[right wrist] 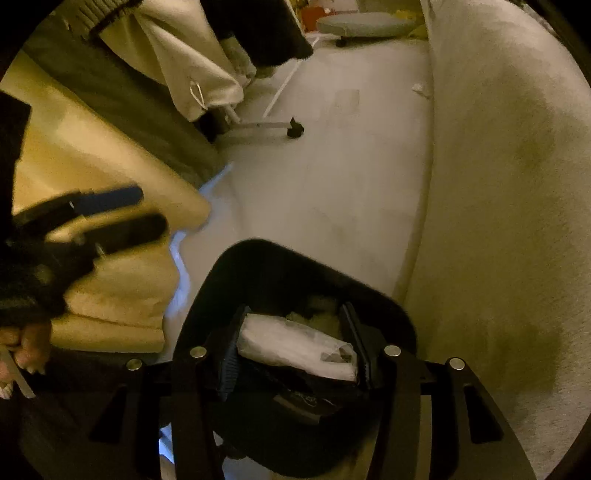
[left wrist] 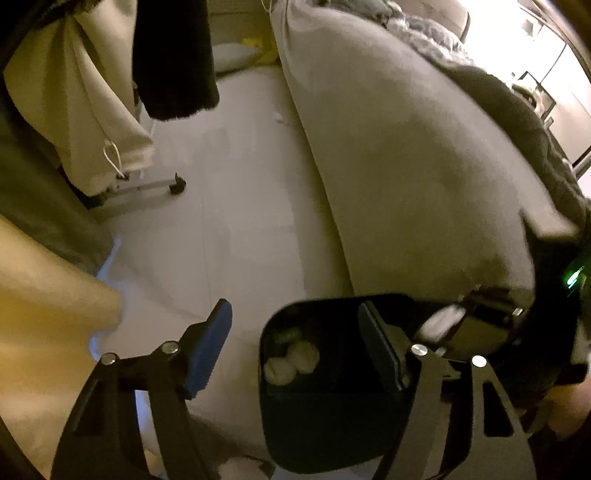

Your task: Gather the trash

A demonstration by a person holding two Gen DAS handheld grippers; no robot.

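A black bin (left wrist: pixel 317 424) stands on the pale floor beside the bed, with crumpled white tissue balls (left wrist: pixel 291 362) inside. My left gripper (left wrist: pixel 293 306) hangs open above the bin's left rim, nothing between its blue pads (left wrist: pixel 207 350). In the right wrist view my right gripper (right wrist: pixel 292 312) is shut on a white plastic wrapper (right wrist: pixel 288 343) right over the bin (right wrist: pixel 258 258). The left gripper (right wrist: pixel 147 208) shows blurred at that view's left. A small white scrap (right wrist: pixel 419 88) lies on the floor against the bed.
A grey bed side (left wrist: pixel 406 166) runs along the right. A wheeled clothes rack (left wrist: pixel 177 186) with hanging garments (left wrist: pixel 92 110) stands at the back left. Beige fabric (left wrist: pixel 44 295) bulges in at the left. A round grey cushion (right wrist: pixel 365 24) lies at the far end.
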